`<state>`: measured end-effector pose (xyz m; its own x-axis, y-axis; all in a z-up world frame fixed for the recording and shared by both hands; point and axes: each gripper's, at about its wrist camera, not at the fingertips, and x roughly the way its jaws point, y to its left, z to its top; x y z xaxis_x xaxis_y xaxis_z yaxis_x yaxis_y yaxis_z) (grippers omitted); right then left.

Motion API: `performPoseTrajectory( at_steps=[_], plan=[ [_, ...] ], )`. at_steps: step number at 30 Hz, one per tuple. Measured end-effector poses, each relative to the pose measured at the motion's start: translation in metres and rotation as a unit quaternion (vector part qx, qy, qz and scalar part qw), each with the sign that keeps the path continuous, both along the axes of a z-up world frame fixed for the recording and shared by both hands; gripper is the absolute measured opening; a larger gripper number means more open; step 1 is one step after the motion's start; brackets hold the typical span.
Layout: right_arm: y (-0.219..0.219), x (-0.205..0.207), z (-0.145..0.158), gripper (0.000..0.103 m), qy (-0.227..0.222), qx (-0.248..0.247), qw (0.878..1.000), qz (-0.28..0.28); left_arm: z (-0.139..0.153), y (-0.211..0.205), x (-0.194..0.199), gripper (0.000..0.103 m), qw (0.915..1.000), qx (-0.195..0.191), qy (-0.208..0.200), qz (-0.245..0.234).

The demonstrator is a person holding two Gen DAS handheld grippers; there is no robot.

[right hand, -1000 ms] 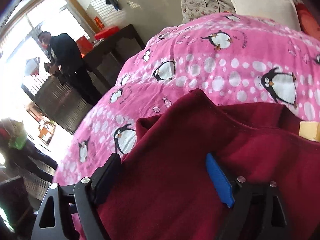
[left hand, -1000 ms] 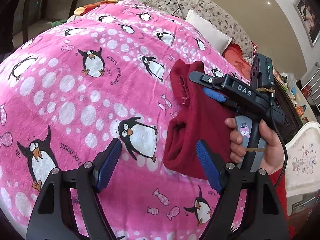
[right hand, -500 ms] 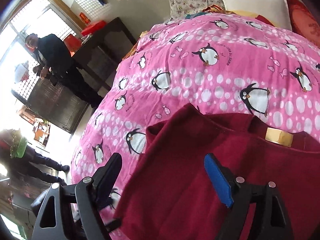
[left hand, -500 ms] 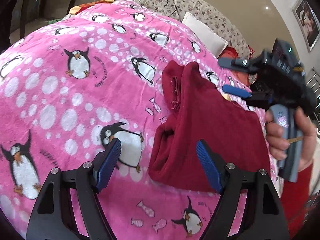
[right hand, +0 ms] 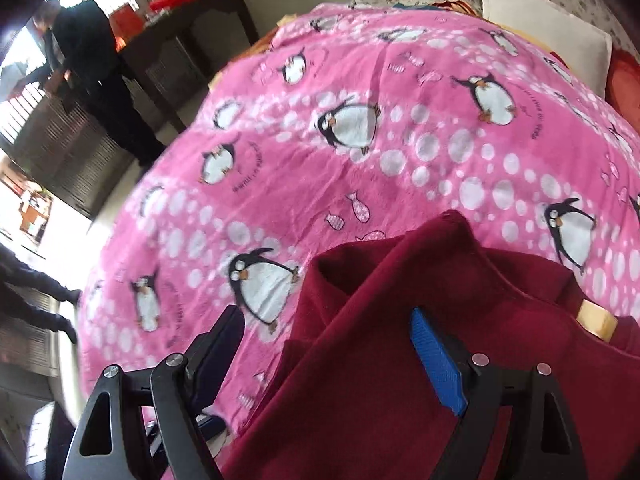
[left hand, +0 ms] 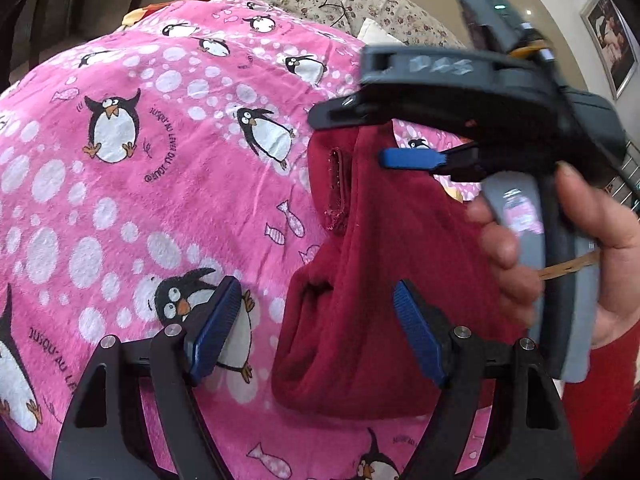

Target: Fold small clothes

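Observation:
A dark red fleece garment [left hand: 372, 280] lies folded on the pink penguin blanket [left hand: 160, 160]. It also shows in the right wrist view [right hand: 400, 360], with a yellow label [right hand: 596, 316] at its neck. My left gripper [left hand: 316, 332] is open and empty, just short of the garment's near left edge. My right gripper [right hand: 332, 360] is open and empty above the garment. In the left wrist view the right gripper [left hand: 360, 132] hovers over the garment's far end, held by a hand [left hand: 560, 248].
Floral cushions [left hand: 360, 4] and a white pillow [right hand: 544, 28] lie at the far end of the bed. A dark wooden table [right hand: 188, 28] and a person in black [right hand: 96, 72] stand beyond the bed's left side.
The right gripper let go of the garment's far edge, lifted away, then came back over it. The garment dropped flat. My left gripper stayed open and edged closer.

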<state>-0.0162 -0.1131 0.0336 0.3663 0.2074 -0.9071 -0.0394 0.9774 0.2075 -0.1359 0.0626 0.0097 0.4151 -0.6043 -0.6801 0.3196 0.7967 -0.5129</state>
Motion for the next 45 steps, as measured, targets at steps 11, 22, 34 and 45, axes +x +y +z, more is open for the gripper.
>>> performPoseTrajectory(
  at_steps=[11,22,34,45],
  plan=[
    [0.002,-0.004,-0.02,0.057,-0.039,-0.045,0.998,0.016,0.0,-0.004,0.001,0.081,0.9999,0.007,-0.012,-0.009],
    [-0.041,-0.052,0.033,0.021,-0.123,0.077,0.989,0.011,0.011,-0.023,-0.001,0.029,0.9956,-0.014,-0.021,-0.09],
    [-0.106,-0.126,0.112,0.016,-0.226,0.096,0.969,-0.032,0.095,-0.067,-0.054,0.027,0.9734,-0.034,-0.122,-0.191],
    [-0.235,-0.227,0.099,0.015,-0.203,0.032,0.965,-0.162,0.089,-0.199,-0.112,0.027,0.9321,-0.023,-0.127,-0.338]
  ],
)
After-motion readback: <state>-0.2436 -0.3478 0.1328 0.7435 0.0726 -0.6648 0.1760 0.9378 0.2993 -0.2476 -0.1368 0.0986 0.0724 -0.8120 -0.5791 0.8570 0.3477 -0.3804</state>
